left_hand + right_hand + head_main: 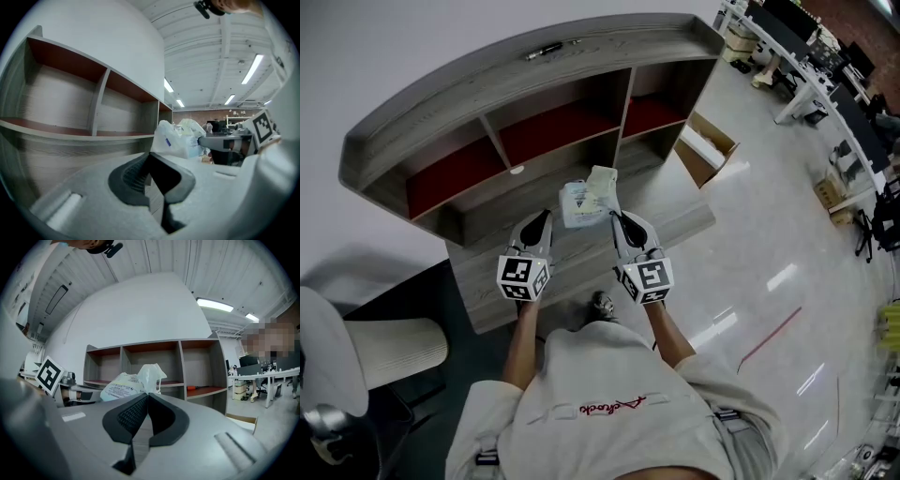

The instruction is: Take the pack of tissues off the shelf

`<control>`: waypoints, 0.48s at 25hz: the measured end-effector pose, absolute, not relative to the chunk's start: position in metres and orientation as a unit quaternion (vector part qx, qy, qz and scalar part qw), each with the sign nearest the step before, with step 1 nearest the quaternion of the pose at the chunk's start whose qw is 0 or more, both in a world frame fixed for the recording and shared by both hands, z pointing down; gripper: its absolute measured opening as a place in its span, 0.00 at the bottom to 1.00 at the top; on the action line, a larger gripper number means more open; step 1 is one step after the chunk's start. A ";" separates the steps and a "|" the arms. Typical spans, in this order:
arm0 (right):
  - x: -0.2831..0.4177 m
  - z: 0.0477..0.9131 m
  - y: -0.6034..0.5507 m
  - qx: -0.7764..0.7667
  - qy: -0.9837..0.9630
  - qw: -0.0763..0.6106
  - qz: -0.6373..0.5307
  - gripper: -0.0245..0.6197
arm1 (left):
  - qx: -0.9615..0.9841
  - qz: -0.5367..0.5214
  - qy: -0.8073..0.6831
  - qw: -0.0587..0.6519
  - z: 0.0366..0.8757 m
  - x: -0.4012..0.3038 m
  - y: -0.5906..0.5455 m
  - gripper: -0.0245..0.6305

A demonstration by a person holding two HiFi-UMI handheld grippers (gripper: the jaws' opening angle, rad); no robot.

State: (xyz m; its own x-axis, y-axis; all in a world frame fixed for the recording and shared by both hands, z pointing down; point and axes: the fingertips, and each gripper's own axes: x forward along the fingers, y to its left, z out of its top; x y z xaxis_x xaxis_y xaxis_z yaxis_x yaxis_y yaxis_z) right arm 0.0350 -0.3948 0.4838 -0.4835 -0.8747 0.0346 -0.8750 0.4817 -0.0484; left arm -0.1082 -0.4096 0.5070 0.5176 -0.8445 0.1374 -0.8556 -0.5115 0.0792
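Observation:
The pack of tissues [586,202], a white plastic-wrapped bundle with a loose flap on top, hangs in front of the grey shelf unit [534,66] with red-backed compartments. My right gripper [617,217] is shut on the pack's wrapper at its right edge; in the right gripper view the pack [123,386] rises just past the closed jaws [147,394]. My left gripper [544,217] sits close by the pack's left side, shut with nothing in it. In the left gripper view its jaws [151,154] meet, and the pack [176,139] shows ahead to the right.
An open cardboard box [705,148] stands on the floor right of the shelf unit. A white chair [384,352] is at my left. A dark pen-like object [546,50] lies on the shelf top. Office desks [806,56] fill the far right.

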 end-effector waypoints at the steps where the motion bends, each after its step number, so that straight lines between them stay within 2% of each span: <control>1: 0.031 0.485 -0.388 0.511 -0.859 0.004 0.030 0.05 | 0.870 0.041 -0.487 0.069 0.508 -0.112 -0.403 0.04; 12: 0.017 0.491 -0.313 0.535 -0.844 0.013 0.032 0.05 | 0.879 0.041 -0.469 0.074 0.513 -0.132 -0.333 0.04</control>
State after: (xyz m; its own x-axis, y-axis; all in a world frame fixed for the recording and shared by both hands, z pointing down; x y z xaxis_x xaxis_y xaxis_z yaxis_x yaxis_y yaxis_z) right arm 0.0166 -0.3126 0.4915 -0.4265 -0.9028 0.0560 -0.9044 0.4248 -0.0392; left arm -0.1325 -0.3333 0.5133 0.5564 -0.8188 0.1410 -0.8309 -0.5487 0.0923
